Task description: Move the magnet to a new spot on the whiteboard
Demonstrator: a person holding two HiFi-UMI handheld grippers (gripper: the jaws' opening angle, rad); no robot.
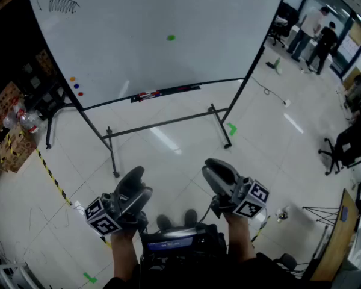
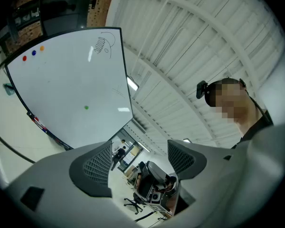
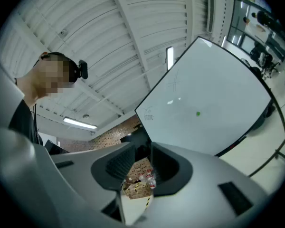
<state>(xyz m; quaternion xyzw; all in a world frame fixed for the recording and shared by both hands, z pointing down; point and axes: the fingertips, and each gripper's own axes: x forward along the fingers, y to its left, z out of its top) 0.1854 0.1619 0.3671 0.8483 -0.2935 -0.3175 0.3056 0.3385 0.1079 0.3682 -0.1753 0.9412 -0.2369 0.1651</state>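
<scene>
Nothing is grasped yet: the green magnet (image 1: 171, 38) sits mid-whiteboard (image 1: 126, 53), well apart from both grippers. The left gripper (image 2: 138, 158) is held wide apart, the right gripper (image 3: 142, 161) narrowly apart, both empty. A reach forward is needed next.

Small green magnet (image 1: 171, 38), stuck mid-whiteboard (image 1: 144, 53), upright on stand
</scene>
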